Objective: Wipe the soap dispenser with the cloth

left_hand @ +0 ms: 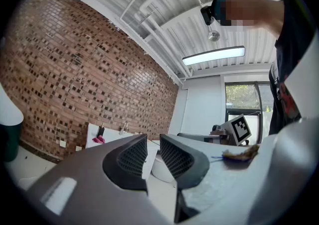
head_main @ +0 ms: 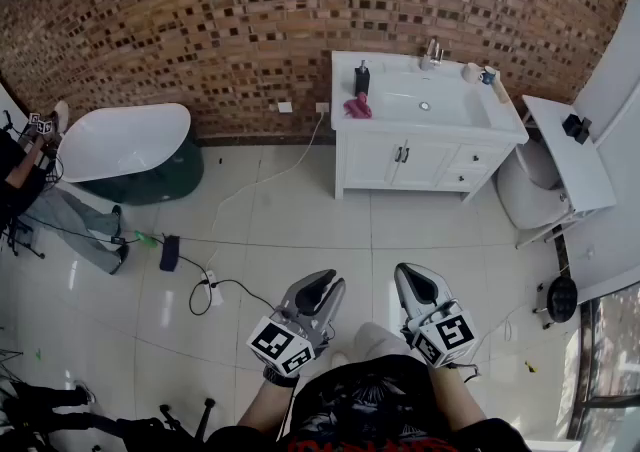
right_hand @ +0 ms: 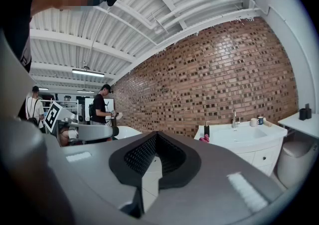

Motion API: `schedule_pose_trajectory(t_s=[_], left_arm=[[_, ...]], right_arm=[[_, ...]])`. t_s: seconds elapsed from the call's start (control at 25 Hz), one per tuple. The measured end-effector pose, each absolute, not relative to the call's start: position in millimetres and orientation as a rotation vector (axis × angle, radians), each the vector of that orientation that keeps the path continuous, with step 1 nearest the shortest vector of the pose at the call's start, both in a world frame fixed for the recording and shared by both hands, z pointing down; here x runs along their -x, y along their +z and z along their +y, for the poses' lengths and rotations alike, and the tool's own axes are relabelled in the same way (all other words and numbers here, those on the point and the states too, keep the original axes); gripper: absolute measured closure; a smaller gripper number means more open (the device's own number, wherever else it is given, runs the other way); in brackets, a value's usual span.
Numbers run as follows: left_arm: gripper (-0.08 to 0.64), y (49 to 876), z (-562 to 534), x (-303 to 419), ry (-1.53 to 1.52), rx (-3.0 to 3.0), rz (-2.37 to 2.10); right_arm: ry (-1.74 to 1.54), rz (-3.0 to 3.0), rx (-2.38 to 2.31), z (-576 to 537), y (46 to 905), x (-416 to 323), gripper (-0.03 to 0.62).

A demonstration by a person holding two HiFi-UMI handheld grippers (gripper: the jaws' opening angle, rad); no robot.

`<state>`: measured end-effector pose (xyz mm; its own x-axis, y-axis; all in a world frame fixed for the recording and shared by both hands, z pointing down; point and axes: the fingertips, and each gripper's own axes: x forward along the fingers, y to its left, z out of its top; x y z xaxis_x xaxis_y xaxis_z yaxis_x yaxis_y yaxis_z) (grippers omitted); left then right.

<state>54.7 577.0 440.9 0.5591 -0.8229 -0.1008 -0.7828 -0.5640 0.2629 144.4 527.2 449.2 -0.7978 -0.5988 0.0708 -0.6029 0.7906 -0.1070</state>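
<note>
From the head view, the soap dispenser (head_main: 362,78) stands upright, long axis vertical, at the back left corner of a white desk (head_main: 505,122) with a basin, straight ahead and well apart from both claws across the tiled floor (head_main: 300,210); the pink cloth (head_main: 358,107) lies bunched just in front of it; the left claw (head_main: 322,287) and right claw (head_main: 418,282) are held close to the person's body, and the dispenser lies roughly between their lines, so neither hand looks clearly nearer; a white bathtub (head_main: 125,143) sits along the brick wall (head_main: 200,20) to the left and a toilet (head_main: 530,195) right of the desk. In the left gripper view, the jaws stand a narrow way apart with nothing between them; dispenser and cloth show small and far off to their left. In the right gripper view, the jaws are closed tip to tip on nothing; the dispenser shows far off to their right.
</note>
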Motion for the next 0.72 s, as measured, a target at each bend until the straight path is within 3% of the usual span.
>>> schedule_pose_trajectory(t_s=[0.24,0.72], left_arm=[[0.479,443,525,-57,-0.262,-2.615,-1.286],[0.479,443,284,-34,-0.309,-2.55,-1.359]], right_arm=[[0.255,-2.924,-1.022,480,456,-139,0.592],[0.311,-2.974,-0.904,256,467,-104,0.592]])
